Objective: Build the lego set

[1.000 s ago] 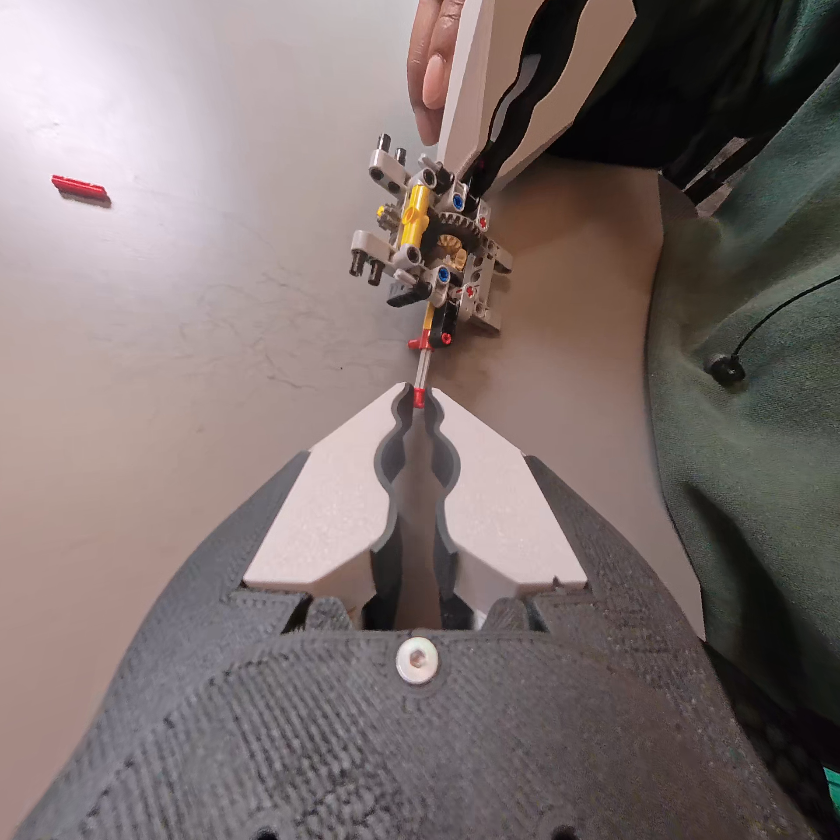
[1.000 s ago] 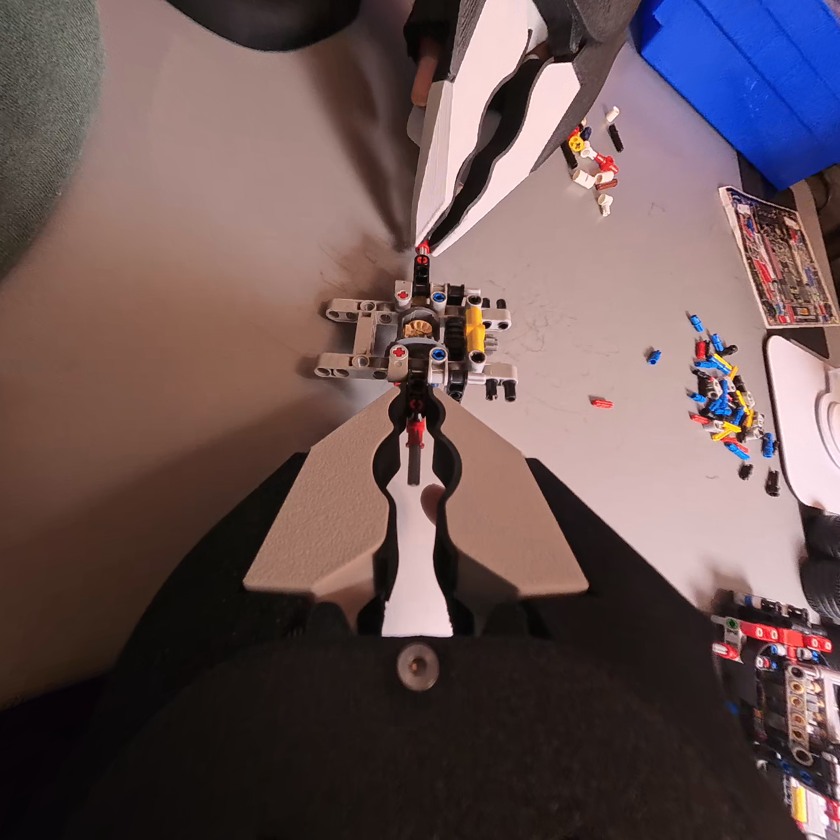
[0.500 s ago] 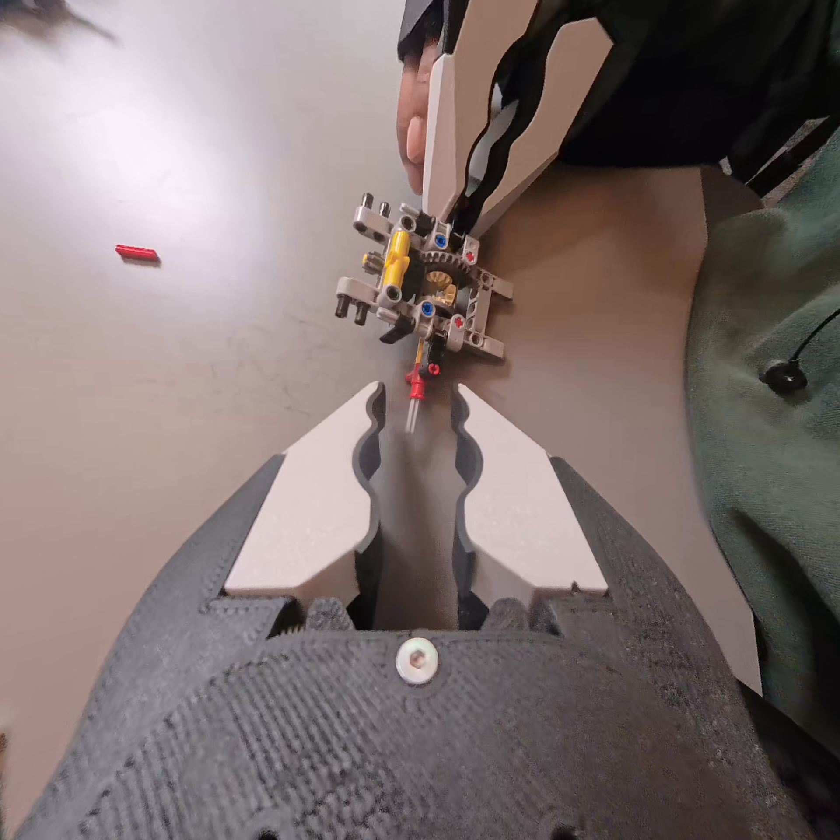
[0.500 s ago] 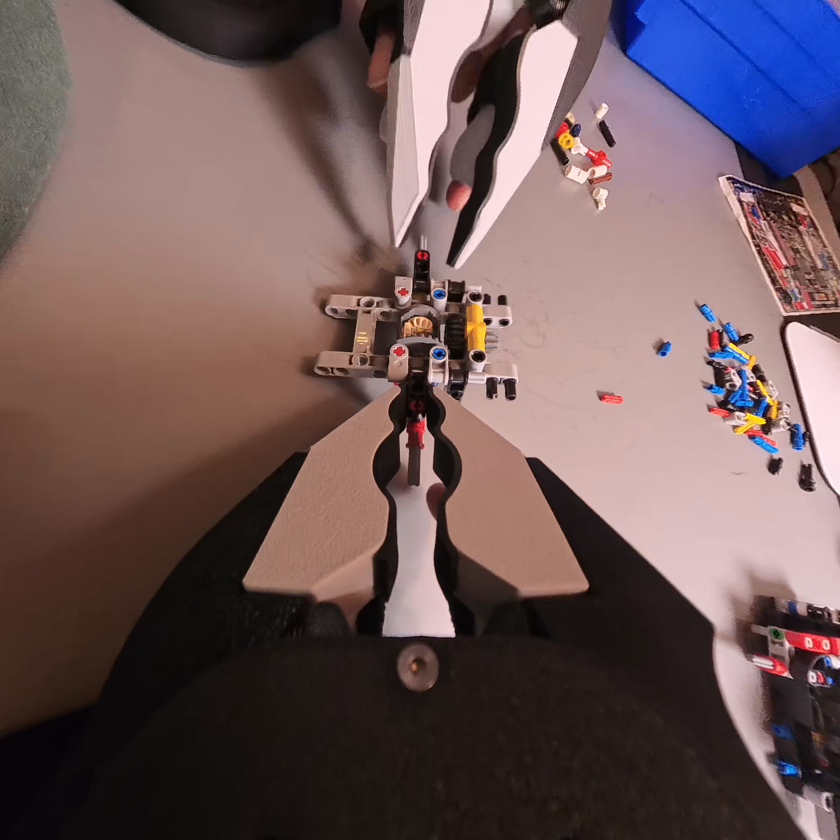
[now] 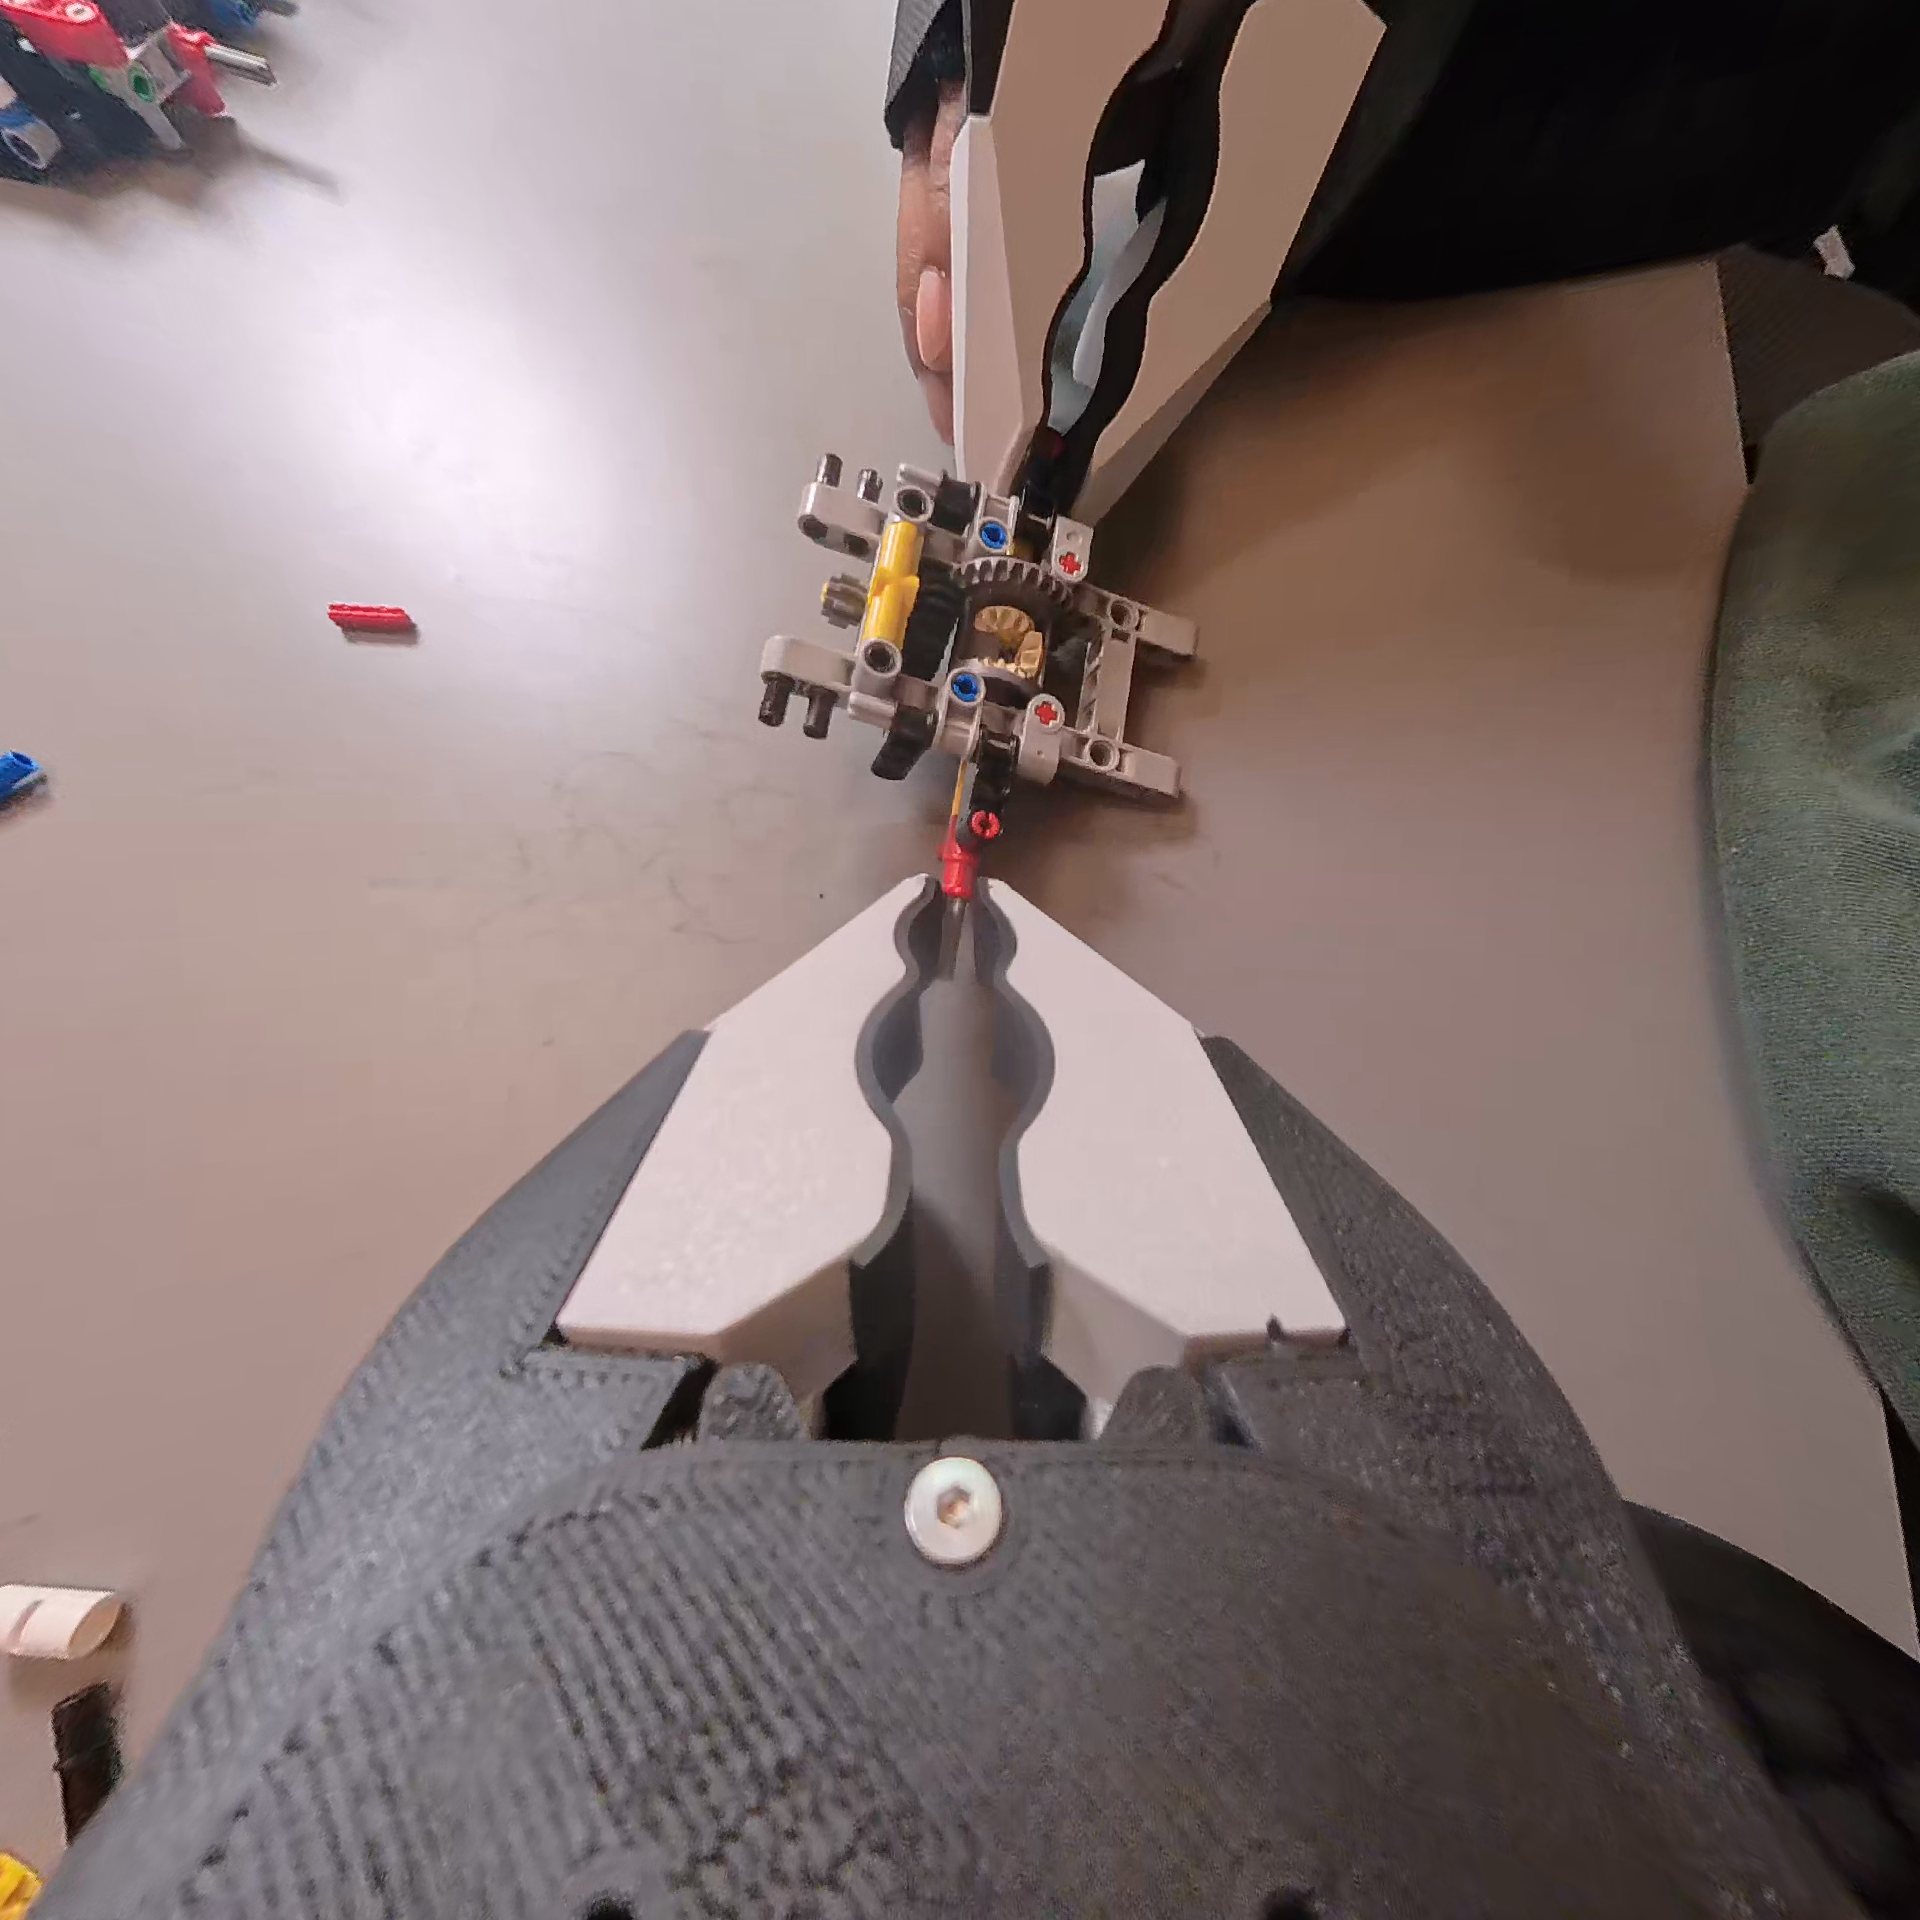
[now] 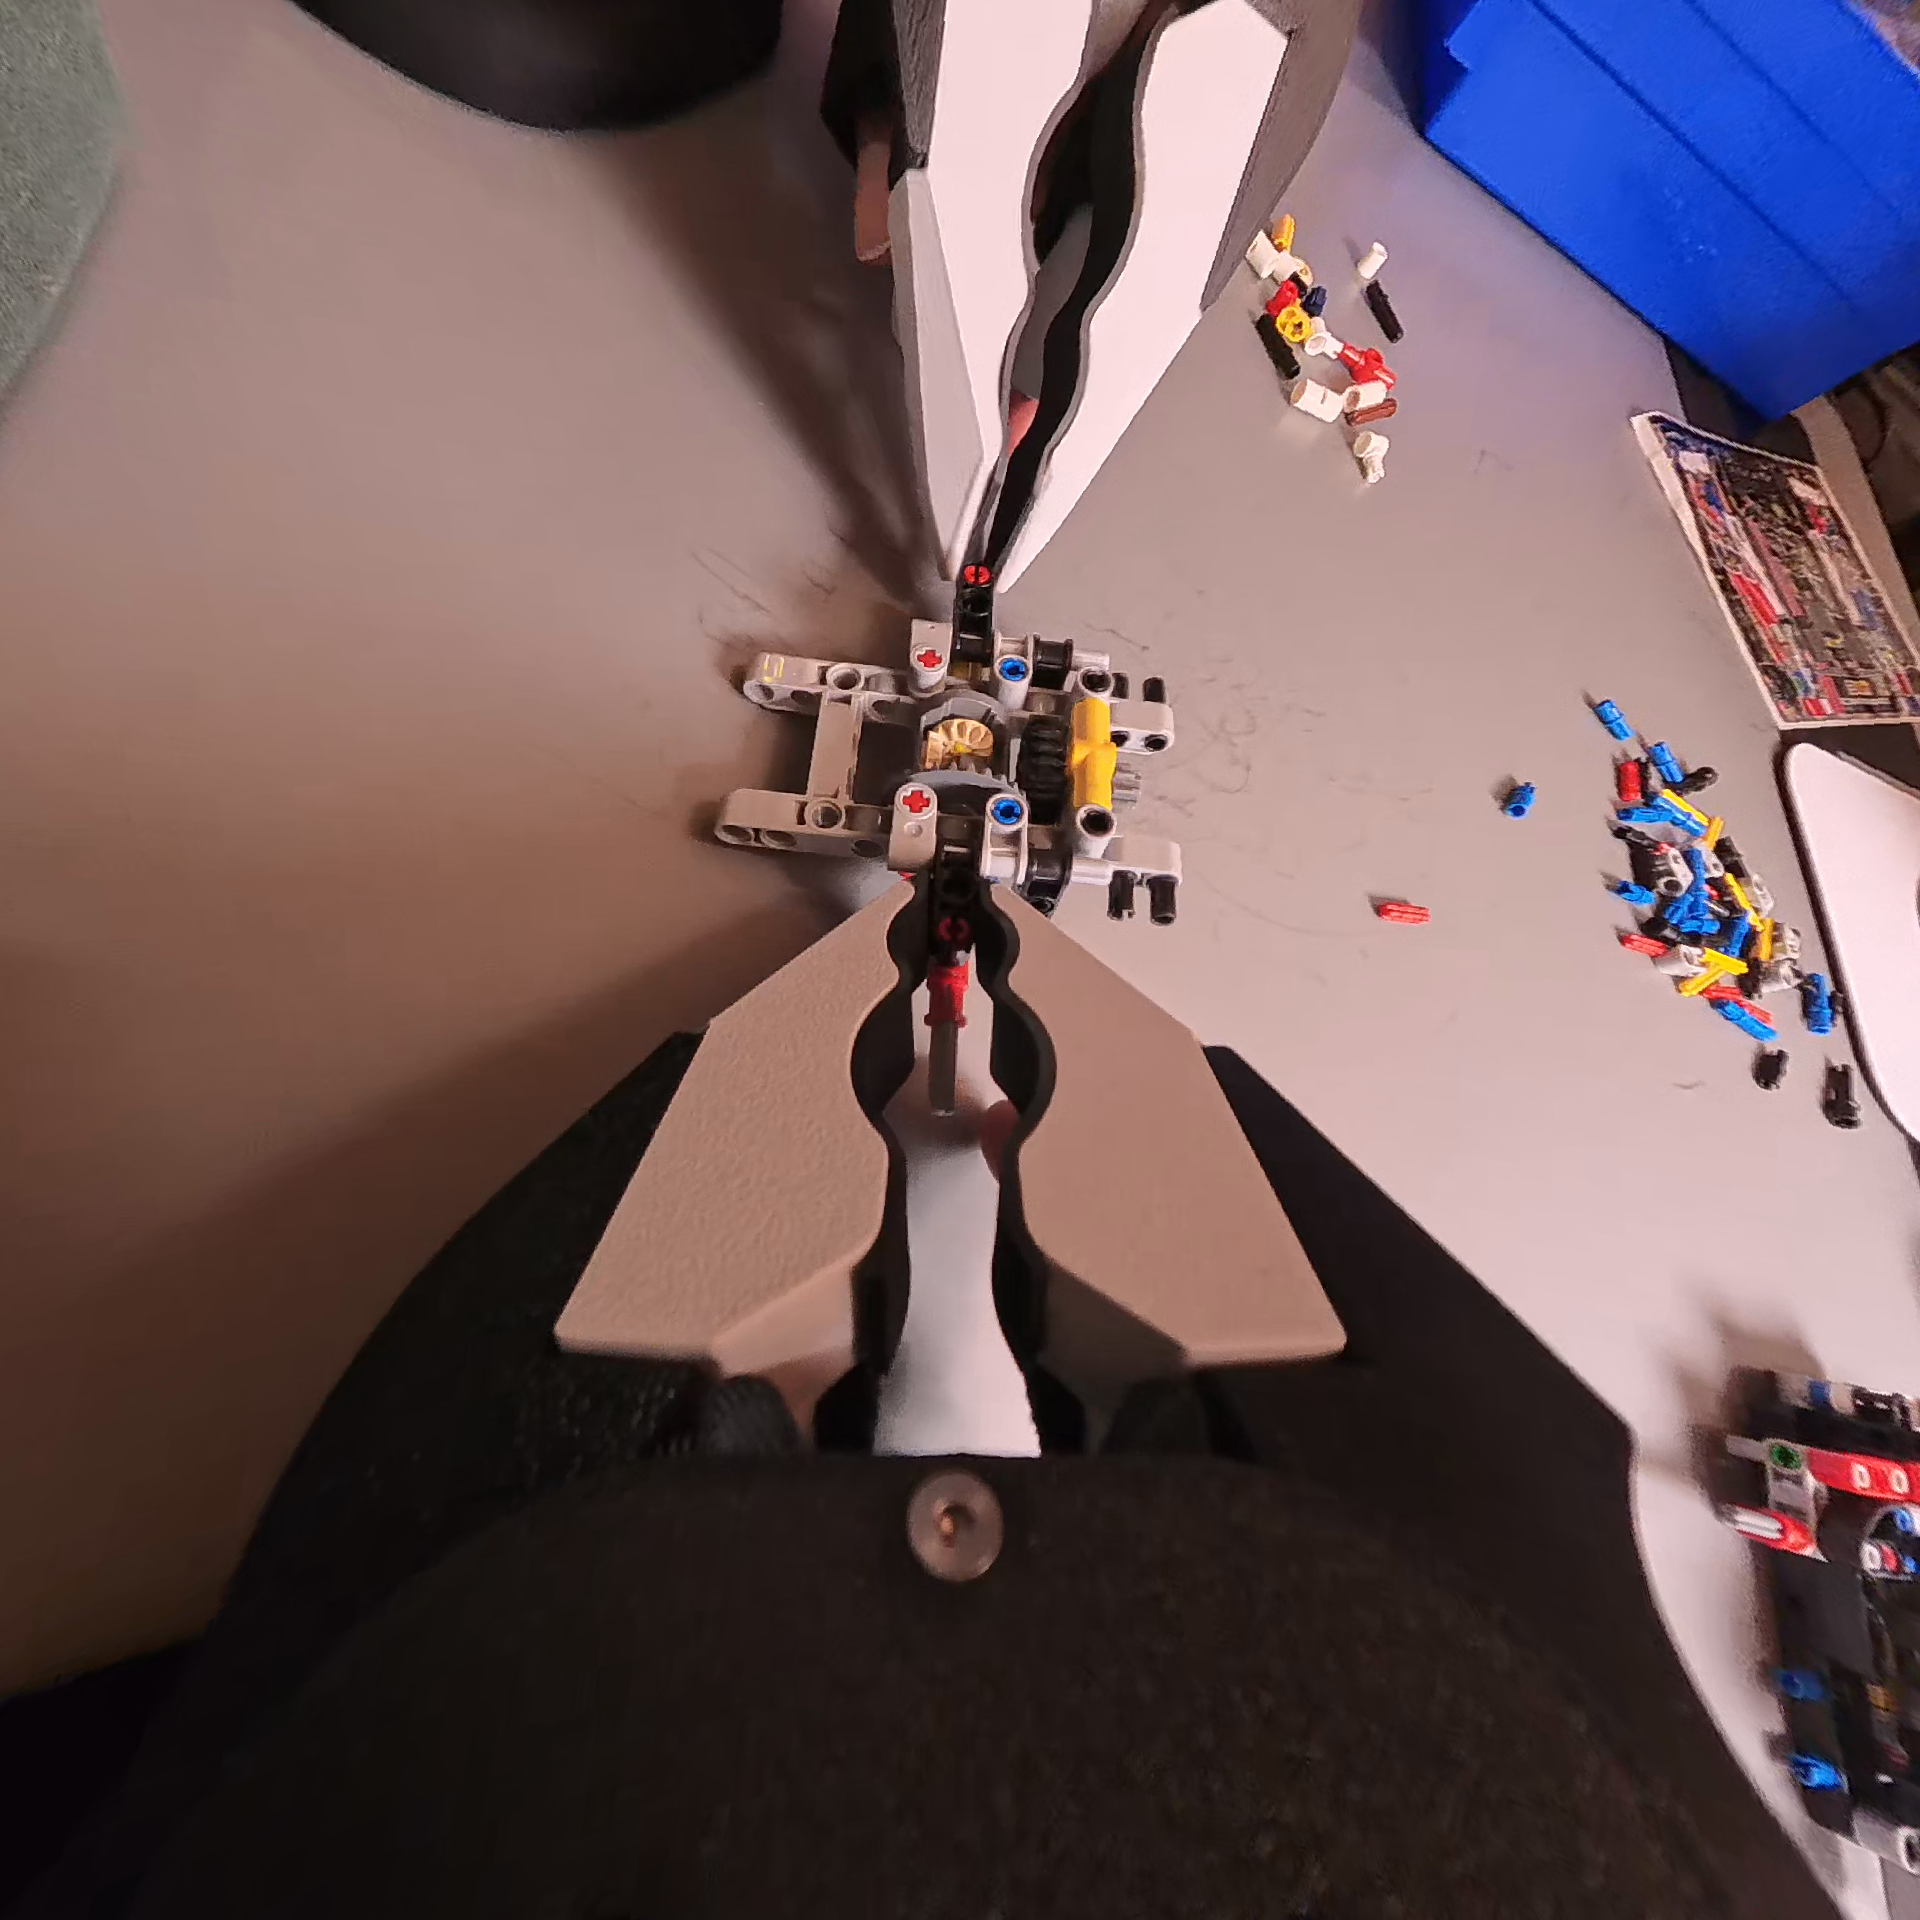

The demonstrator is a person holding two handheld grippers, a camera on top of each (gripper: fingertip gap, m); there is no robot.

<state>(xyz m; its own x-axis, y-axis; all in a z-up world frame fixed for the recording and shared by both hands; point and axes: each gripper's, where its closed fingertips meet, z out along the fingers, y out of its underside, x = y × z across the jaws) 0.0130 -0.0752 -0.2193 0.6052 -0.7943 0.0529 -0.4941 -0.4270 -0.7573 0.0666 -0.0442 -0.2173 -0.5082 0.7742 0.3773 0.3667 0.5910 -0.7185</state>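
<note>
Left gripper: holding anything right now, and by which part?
Yes. The left gripper is shut on the grey axle protruding from the gear assembly, pinching its free outer end just behind the red bush.

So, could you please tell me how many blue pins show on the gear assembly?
2: one blue pin on the side by the left gripper, one by the right gripper. More may be hidden underneath.

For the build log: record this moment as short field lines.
assembly: grey gear frame lying flat on the table
left gripper: shut on the axle with the red bush
right gripper: shut on the opposite axle
loose parts: red pin, mixed pile
other: instruction booklet, blue bin
</note>
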